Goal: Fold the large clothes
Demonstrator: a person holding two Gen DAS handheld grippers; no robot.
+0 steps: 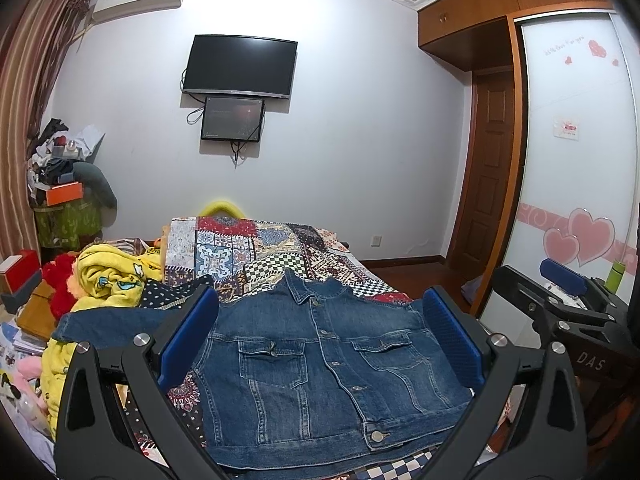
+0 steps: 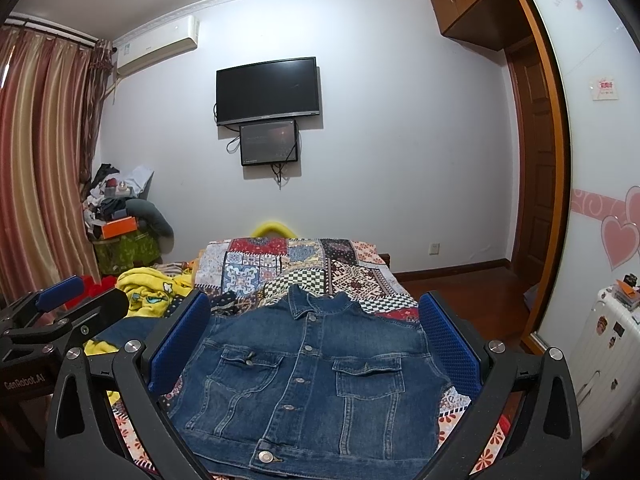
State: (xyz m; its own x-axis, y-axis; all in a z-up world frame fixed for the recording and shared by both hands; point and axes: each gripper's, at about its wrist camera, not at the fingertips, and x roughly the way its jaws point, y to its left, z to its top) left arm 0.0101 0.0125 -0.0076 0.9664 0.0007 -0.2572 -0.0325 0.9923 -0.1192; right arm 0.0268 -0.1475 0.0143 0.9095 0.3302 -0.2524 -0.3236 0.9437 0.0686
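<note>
A blue denim jacket lies front up and buttoned on the patchwork bedspread, collar pointing away from me. One sleeve stretches out to the left. My left gripper is open and empty, held above the near hem, its blue pads either side of the jacket. The right gripper shows at the right edge of the left wrist view. In the right wrist view the jacket lies between the open, empty right gripper; the left gripper is at the left.
A heap of yellow clothes and a red plush lie left of the jacket. A wardrobe with sliding heart-print door stands on the right, a white suitcase beside the bed. A wall TV hangs ahead.
</note>
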